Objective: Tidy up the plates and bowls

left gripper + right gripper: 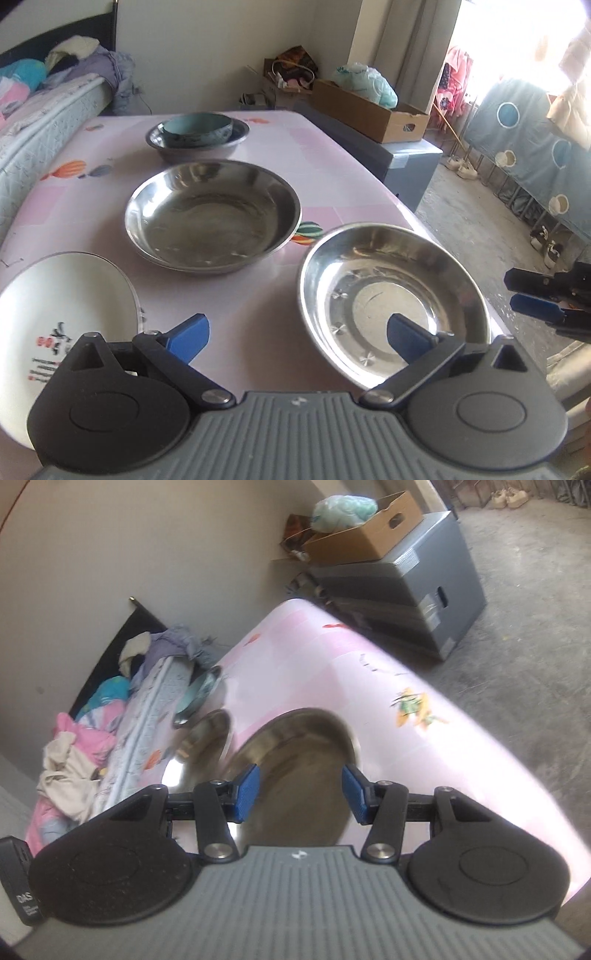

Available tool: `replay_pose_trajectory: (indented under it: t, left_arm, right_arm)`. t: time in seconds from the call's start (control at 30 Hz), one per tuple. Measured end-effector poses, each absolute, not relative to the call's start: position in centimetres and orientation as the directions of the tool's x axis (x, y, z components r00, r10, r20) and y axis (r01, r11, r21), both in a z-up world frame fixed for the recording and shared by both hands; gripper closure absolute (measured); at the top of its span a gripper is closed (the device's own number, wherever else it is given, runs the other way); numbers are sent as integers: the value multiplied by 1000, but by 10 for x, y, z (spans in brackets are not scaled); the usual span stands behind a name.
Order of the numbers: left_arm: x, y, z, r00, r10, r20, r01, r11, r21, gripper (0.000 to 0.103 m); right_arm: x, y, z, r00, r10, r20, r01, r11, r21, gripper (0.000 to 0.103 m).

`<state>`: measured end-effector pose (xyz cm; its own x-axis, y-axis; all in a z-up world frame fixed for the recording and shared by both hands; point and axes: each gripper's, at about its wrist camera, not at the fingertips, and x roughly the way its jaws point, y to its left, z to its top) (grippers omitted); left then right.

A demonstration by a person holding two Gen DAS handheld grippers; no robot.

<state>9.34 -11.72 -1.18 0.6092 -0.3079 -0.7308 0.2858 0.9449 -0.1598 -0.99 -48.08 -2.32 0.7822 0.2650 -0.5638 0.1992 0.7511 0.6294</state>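
Observation:
On the pink tablecloth (pixel 258 295) lie a steel plate (pixel 391 299) at the near right and a larger steel plate (pixel 212 218) in the middle. A white printed plate (pixel 62 317) lies near left. At the far end a blue bowl (pixel 197 127) sits inside a steel bowl (pixel 195 147). My left gripper (pixel 299 338) is open, its right pad over the near steel plate and its left pad over the cloth. My right gripper (pixel 535 295) hangs open and empty off the table's right edge. In the blurred right wrist view, that gripper (pixel 301 794) faces a steel plate (pixel 295 753).
A bed with heaped clothes (pixel 55 85) runs along the table's left side. Past the far right corner a cardboard box (pixel 369 107) rests on a grey cabinet (pixel 406 162). Shoes (pixel 546 247) lie on the concrete floor at right, near a blue curtain (pixel 535 147).

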Motion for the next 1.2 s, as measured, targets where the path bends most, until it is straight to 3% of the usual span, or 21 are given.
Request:
replay_pose_trajectory:
  t: [0.4,0.47,0.73,0.93,1.2]
  left_arm:
    - [112,-129,-37,584,-305,-752,283,945,-164,13]
    - [114,-133,-39,578,-314,-753,299,940,-162,23]
    - [127,-138,-50,536,-327,-778,284,938,-199,82]
    - [130,-132,-51,533,-343,-774,275,935,-225,89]
    - [119,-115,-48,501,-371,-782,274,925,-264,89]
  right_arm:
    - [22,-475,-54,760,190,-621,219,825,521,58]
    - [28,-473,-58,754,193,-628,216,830,515,61]
    - [43,-469,-63,746,194,-637,212,838,503,83]
    - [46,-467,-63,741,177,-648,219,849,482,92]
    - [43,-460,-61,724,192,-662,209,854,476,92]
